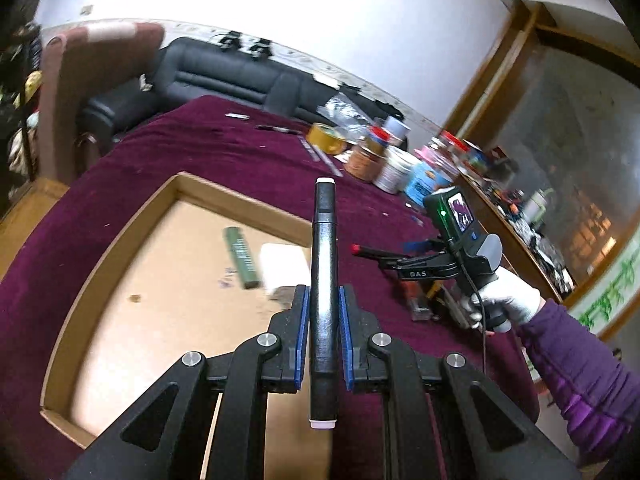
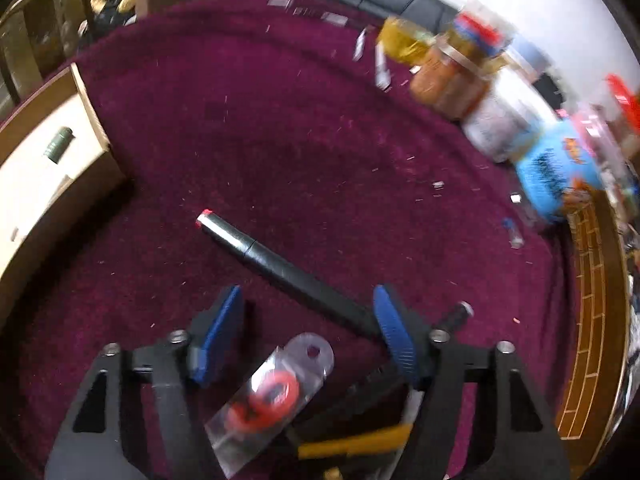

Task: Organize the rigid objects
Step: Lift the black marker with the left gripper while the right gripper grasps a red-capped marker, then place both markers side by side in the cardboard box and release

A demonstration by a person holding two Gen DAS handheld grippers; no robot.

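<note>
- Maroon cloth covered the desk [image 1: 208, 152].
- Left hand-held gripper [image 1: 324, 334] clamped a black marker [image 1: 324, 280] above the cardboard box [image 1: 120, 240].
- Right hand-held gripper [image 2: 308, 332] stood half-open over a red-tipped marker [image 2: 280, 268] lying on the cloth.

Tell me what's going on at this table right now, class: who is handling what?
A person with a handheld gripper in each hand is sorting items on a maroon-covered table. The left gripper is shut on a black marker with white ends, held above an open cardboard box that already contains a green stick. The right gripper is lowered over a second black marker with a red tip; its pads straddle it without pressing. Jars crowd the far edge.
</note>
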